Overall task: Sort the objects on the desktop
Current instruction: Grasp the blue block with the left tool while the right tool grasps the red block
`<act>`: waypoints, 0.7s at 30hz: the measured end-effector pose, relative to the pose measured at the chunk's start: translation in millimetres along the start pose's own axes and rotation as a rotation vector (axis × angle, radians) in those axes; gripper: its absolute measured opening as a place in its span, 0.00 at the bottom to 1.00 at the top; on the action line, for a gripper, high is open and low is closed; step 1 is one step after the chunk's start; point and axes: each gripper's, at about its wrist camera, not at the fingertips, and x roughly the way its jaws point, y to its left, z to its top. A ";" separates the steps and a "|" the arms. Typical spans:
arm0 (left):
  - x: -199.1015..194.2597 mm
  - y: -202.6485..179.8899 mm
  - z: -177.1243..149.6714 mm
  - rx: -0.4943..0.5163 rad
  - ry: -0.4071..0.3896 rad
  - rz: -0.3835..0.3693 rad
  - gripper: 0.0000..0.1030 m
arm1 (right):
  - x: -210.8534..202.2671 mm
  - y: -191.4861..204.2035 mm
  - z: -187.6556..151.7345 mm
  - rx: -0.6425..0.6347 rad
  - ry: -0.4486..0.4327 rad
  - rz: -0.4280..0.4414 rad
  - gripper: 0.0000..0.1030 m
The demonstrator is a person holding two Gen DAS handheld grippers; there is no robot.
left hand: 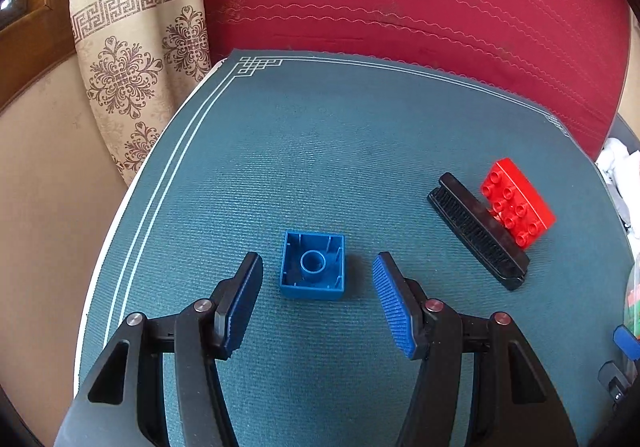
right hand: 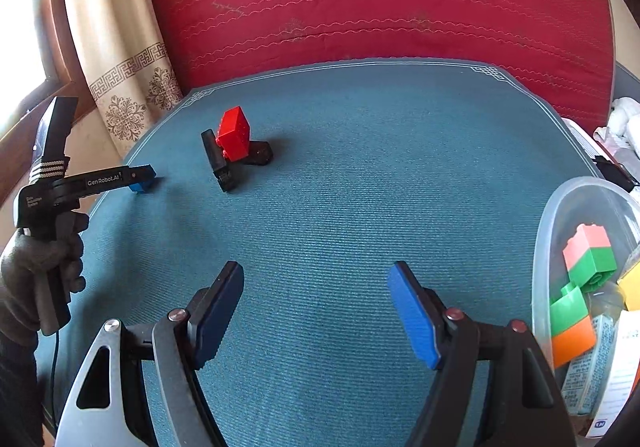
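Block (left hand: 312,265), blue, hollow side up, lies on the mat (left hand: 320,151) directly ahead of the left gripper (left hand: 318,267), between its spread fingers, untouched. Right gripper (right hand: 316,279), also spread and empty, sits well apart.

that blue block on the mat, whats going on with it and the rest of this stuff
A person is sorting toy blocks with two handheld grippers. The left gripper is open, its fingers on either side of the upside-down blue block on the green mat, not yet closed on it. The right gripper is open and holds nothing. A red block leans against a black brush farther back. A clear container at the right already holds several colored blocks.
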 end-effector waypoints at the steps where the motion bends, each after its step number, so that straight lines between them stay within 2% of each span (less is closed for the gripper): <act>1: 3.7 0.4 0.2 -0.004 0.003 0.005 0.59 | 1.4 1.4 0.7 -0.001 0.001 0.001 0.76; 10: 15.5 4.3 -1.5 -0.007 -0.018 -0.006 0.59 | 15.4 12.0 4.4 -0.019 0.020 0.000 0.76; 14: 12.1 7.2 -4.7 -0.018 -0.027 -0.016 0.33 | 21.6 21.5 7.4 -0.034 0.023 0.004 0.76; 21: 2.6 0.8 -11.7 0.000 -0.044 -0.039 0.33 | 31.2 38.9 20.4 -0.075 0.004 0.010 0.76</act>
